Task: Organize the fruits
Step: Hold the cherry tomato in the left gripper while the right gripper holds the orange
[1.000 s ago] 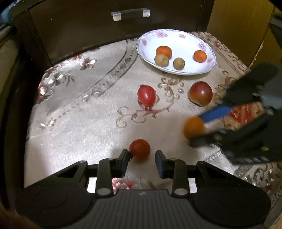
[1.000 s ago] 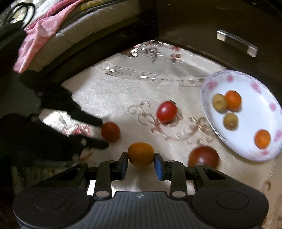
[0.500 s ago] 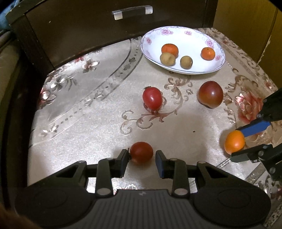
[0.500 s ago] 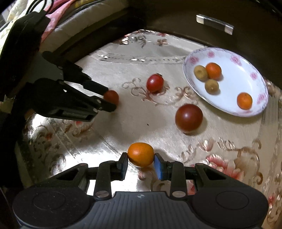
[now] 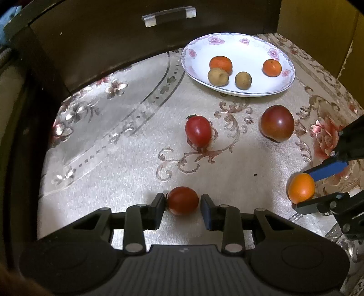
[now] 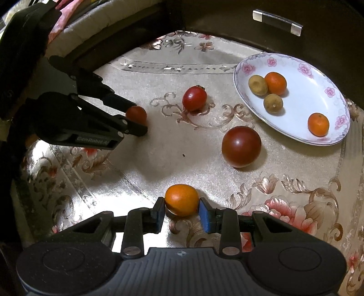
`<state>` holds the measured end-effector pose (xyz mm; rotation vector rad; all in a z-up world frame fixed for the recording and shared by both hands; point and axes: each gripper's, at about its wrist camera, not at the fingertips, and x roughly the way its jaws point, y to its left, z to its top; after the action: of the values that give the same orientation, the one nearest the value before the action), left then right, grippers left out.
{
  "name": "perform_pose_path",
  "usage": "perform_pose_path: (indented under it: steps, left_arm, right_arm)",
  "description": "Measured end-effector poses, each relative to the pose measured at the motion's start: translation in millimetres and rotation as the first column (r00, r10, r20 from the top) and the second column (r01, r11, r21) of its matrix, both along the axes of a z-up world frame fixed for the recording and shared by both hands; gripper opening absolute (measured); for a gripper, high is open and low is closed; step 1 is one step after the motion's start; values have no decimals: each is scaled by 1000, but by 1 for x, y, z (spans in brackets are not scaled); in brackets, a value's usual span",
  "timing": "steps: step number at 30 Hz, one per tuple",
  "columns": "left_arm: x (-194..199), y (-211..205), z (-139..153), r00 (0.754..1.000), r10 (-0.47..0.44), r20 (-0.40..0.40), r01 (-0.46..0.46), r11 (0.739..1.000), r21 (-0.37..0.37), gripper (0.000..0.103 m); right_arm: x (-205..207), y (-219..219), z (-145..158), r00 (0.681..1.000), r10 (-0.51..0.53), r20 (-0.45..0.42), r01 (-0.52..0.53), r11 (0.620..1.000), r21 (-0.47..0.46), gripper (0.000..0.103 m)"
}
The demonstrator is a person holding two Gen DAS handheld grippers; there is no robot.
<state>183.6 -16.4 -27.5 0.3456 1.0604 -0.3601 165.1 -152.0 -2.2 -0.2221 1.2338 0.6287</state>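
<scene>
My left gripper (image 5: 182, 202) is shut on a small dark-red tomato (image 5: 183, 200) low over the patterned tablecloth; the right wrist view shows the same gripper (image 6: 138, 120) and tomato (image 6: 136, 113) at left. My right gripper (image 6: 180, 205) is shut on an orange fruit (image 6: 181, 199), seen at the right edge of the left wrist view (image 5: 301, 187). A white flowered plate (image 5: 227, 38) at the back right holds two orange and two yellow-brown fruits. A red tomato (image 5: 198, 129) and a larger dark-red tomato (image 5: 277, 123) lie loose in front of it.
A dark wooden drawer front with a clear handle (image 5: 168, 17) rises behind the table. A yellow panel (image 5: 318, 34) stands at the far right. In the right wrist view, pink cloth (image 6: 61, 13) lies on a seat past the table's left edge.
My right gripper has carried the orange fruit away from the left gripper, toward the rose pattern at the table's right. The left gripper has hardly shifted, tomato still between its fingers.
</scene>
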Motion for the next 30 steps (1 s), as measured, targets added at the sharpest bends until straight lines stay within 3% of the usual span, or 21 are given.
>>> perform_pose_path:
  steps: [30]
  left_arm:
    - [-11, -16, 2, 996, -57, 63, 50, 994, 99, 39]
  right_arm:
    - [-1, 2, -1, 1000, 19, 13, -19, 1000, -11, 28]
